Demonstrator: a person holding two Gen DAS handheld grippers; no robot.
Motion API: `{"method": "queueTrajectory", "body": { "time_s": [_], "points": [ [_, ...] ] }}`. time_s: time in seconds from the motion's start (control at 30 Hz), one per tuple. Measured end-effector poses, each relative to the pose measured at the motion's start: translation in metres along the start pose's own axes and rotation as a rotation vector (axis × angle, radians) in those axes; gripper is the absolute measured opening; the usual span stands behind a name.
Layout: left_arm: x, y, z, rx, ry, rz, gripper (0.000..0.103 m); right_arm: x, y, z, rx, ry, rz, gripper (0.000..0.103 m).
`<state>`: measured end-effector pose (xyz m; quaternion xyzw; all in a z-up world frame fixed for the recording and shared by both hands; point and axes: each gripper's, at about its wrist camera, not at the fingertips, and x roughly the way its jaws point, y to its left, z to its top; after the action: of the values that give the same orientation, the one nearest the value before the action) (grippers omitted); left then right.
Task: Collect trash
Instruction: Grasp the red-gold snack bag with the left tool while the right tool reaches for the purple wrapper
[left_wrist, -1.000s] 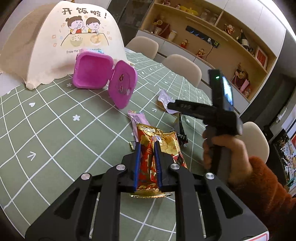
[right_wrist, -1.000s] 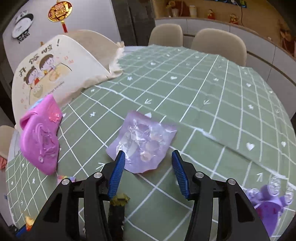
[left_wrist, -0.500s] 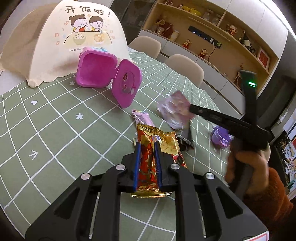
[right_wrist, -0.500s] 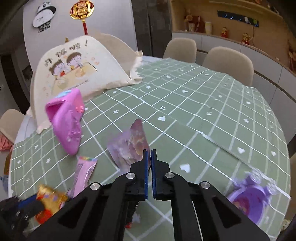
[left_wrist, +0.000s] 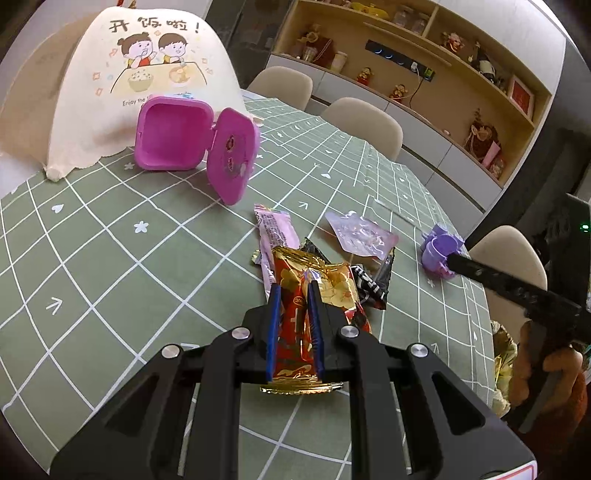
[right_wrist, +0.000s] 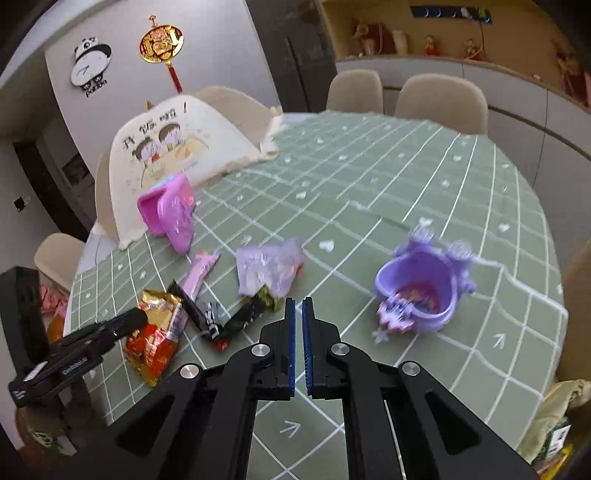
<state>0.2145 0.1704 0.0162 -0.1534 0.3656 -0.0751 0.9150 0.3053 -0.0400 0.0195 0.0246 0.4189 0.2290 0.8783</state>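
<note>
My left gripper (left_wrist: 293, 295) is shut on a red and gold snack wrapper (left_wrist: 295, 332), also seen in the right wrist view (right_wrist: 155, 328). Beside it lie a pink wrapper (left_wrist: 275, 236), black wrappers (left_wrist: 369, 284) and a pale purple packet (left_wrist: 362, 236), which also shows in the right wrist view (right_wrist: 267, 269). My right gripper (right_wrist: 298, 314) is shut and empty, above the table near the black wrappers (right_wrist: 236, 317). A small purple bin (right_wrist: 424, 288) with some trash inside stands to its right.
An open magenta box (left_wrist: 170, 136) with its lid down stands in front of a cream food cover (left_wrist: 147, 81). The round table has a green grid cloth (left_wrist: 92, 258). Chairs (right_wrist: 439, 99) stand around the far edge.
My right gripper closed on the pale purple packet, carried it toward the wrapper pile, and let it drop there; it has since pulled back. My left gripper stayed shut on the red wrapper.
</note>
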Motion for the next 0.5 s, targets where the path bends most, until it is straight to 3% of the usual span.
{"method": "queueTrajectory", "body": {
  "time_s": [0.03, 0.07, 0.13, 0.23, 0.27, 0.5],
  "points": [
    [0.0, 0.001, 0.0, -0.003, -0.001, 0.001, 0.014, 0.009, 0.004, 0.0, -0.024, 0.019, 0.002, 0.01],
    [0.0, 0.003, 0.0, -0.011, -0.001, 0.005, 0.015, 0.016, 0.008, 0.0, -0.039, 0.034, -0.002, 0.02],
    [0.001, 0.008, 0.001, -0.029, 0.002, 0.01, 0.015, 0.029, 0.013, 0.004, -0.03, 0.034, 0.017, 0.031],
    [0.001, 0.012, 0.002, -0.039, 0.003, 0.01, 0.015, 0.043, 0.01, 0.018, 0.023, 0.017, 0.054, 0.036],
    [0.001, 0.012, 0.003, -0.035, 0.002, 0.014, 0.015, 0.047, 0.009, 0.023, 0.036, 0.011, 0.054, 0.046],
    [0.002, 0.017, 0.005, -0.044, 0.014, 0.003, 0.019, 0.092, 0.017, 0.04, -0.007, 0.109, -0.016, 0.049]
  ]
}}
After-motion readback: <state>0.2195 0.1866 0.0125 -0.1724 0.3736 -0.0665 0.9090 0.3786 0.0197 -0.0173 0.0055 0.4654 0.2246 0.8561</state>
